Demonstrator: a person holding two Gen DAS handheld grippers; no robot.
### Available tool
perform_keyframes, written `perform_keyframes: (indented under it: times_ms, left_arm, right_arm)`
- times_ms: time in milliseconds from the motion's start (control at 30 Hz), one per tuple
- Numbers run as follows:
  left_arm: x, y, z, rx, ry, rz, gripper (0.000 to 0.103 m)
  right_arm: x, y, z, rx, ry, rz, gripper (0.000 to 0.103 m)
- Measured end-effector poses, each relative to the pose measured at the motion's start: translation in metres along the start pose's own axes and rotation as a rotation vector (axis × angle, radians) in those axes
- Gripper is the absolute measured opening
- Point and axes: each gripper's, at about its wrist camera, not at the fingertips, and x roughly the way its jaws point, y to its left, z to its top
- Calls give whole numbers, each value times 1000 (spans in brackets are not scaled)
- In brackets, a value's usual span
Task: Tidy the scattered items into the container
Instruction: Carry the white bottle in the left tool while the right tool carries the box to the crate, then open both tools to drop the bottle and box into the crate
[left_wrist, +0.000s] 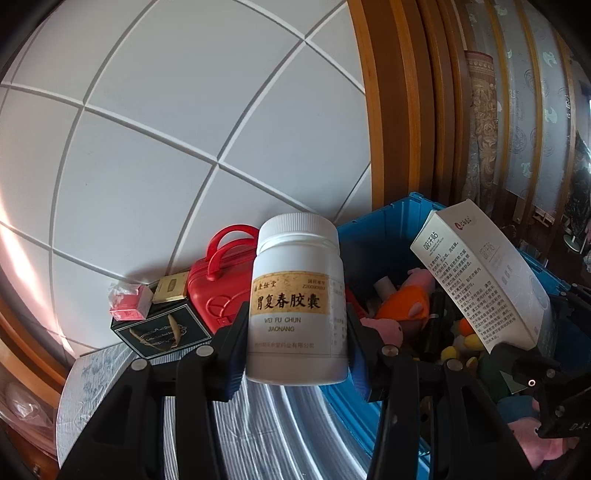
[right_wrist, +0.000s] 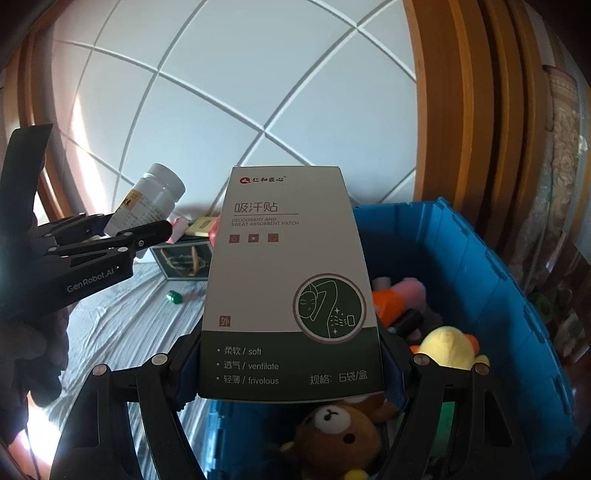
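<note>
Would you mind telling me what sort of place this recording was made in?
Probably a room in a home: a white panelled wall with wooden trim, a cloth-covered table, and a blue crate of plush toys.

The bin (right_wrist: 480, 266) sits right on the tabletop (right_wrist: 122, 325), plush toys (right_wrist: 448, 347) inside; the case (left_wrist: 218, 291) and dark box (left_wrist: 162, 332) stand left of it, against the wall (left_wrist: 184, 129).
</note>
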Motion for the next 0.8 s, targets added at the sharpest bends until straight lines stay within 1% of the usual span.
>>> perform_keyframes:
  times_ms: [267,467,600,800]
  left_arm:
    - [14,-48,23,38,-9,-64,45]
    - [27,-80,36,75,-5,-95,45]
    - [35,-98,40,91,7,-123,45]
    - [48,-121,40,115,30,-150,45]
  right_arm:
    - [0,-46,3,41,0,-43,77]
    - [7,-85,8,69,8,-88,77]
    - [11,-107,10,88,20,-113,77]
    - [15,-127,12,90,41,-132,77]
